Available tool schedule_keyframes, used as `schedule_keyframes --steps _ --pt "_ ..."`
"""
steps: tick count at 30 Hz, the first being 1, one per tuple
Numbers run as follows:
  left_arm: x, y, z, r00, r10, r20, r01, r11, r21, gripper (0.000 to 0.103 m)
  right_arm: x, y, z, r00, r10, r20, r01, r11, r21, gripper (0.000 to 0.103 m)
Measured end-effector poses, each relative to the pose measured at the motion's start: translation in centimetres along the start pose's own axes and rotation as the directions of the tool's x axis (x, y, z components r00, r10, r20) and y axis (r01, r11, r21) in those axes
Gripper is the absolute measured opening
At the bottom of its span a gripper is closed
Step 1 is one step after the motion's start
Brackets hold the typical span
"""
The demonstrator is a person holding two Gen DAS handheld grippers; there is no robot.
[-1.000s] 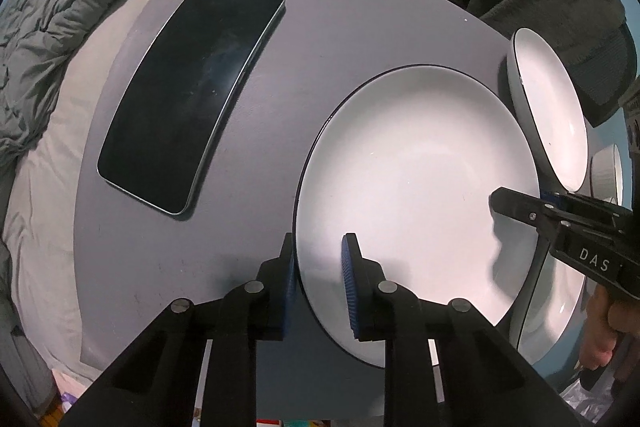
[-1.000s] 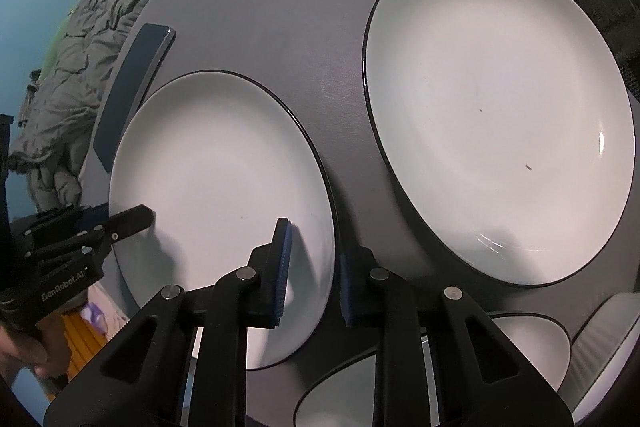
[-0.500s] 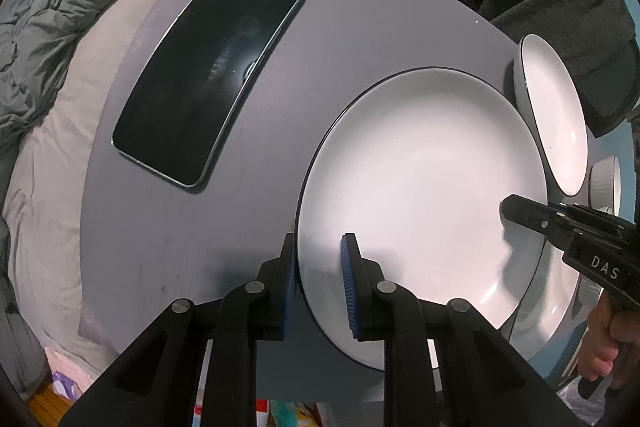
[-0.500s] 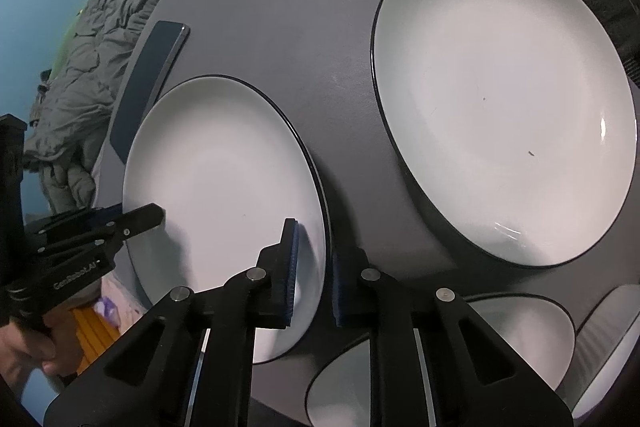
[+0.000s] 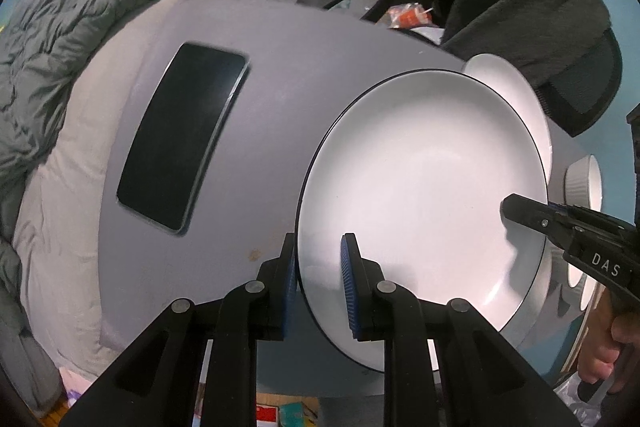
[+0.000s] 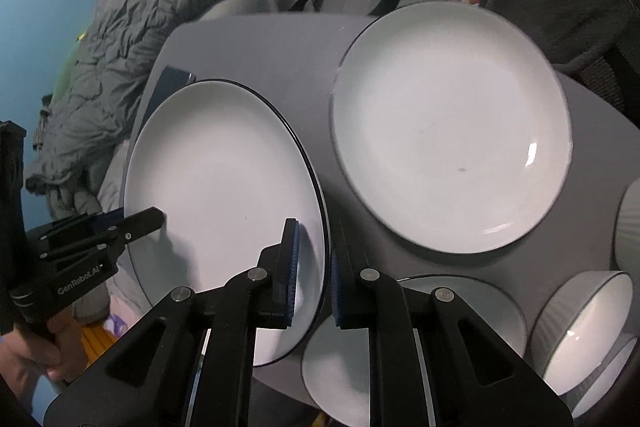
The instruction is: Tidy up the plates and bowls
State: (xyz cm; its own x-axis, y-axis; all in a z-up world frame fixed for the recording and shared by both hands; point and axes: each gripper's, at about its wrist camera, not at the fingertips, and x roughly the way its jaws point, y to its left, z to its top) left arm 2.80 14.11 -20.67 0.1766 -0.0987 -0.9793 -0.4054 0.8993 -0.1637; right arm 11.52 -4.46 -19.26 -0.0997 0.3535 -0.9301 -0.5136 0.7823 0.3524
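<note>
So the grey table (image 5: 280, 59) takes up most of both views. Biggest dish on it is the second large plate (image 6: 448, 131), sitting flat around 1 o'clock in the right wrist view.

The white plate with the dark rim (image 5: 420, 195) is the one being handled. It's tilted, lifted clear of the tabletop on its near side, and pinched from both ends. The left gripper (image 5: 320, 283) is clamped on its rim at 6 o'clock in the left view, one blue pad under, one on top. The right gripper (image 6: 312, 275) is closed on the opposite rim, also at 6 o'clock in its own view, and shows up at 3 to 4 o'clock in the left one.

The dark phone (image 5: 180, 139) lies flat at 9 o'clock in the left view, well apart from the plate.

The smaller plate (image 6: 460, 307) sits at 5 o'clock in the right view, partly under the gripper. The ribbed bowls (image 6: 584, 327) are stacked at 4 o'clock near the table edge.
</note>
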Motion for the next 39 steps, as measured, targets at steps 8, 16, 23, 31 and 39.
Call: schedule_keyframes --steps 8,16,23,31,39 --pt "0.3 -3.8 2.5 1.0 -0.021 0.011 0.02 0.998 0.065 0.02 -2.0 -3.9 1.5 0.999 -0.001 0.051 -0.003 0.997 0.08 0.014" --pt "1.6 -7.8 5.3 1.0 -0.028 0.002 0.028 0.992 0.127 0.02 -3.0 -7.2 2.7 0.997 -0.012 0.075 0.001 0.989 0.147 0.014" --pt "3.3 -11.0 6.7 1.0 -0.005 -0.016 0.008 0.987 0.163 0.02 -3.2 -10.9 3.8 0.997 -0.012 0.079 -0.004 0.981 0.193 0.014" --pt "4.2 -12.6 7.6 0.999 0.016 -0.038 -0.009 0.987 0.16 0.02 -2.7 -13.0 5.0 0.998 -0.007 0.062 -0.006 0.979 0.206 0.014" --pt "5.2 -13.5 7.8 0.998 0.041 -0.057 -0.031 0.986 0.164 0.02 -2.2 -14.6 5.5 0.999 -0.01 0.042 0.001 0.978 0.208 0.014"
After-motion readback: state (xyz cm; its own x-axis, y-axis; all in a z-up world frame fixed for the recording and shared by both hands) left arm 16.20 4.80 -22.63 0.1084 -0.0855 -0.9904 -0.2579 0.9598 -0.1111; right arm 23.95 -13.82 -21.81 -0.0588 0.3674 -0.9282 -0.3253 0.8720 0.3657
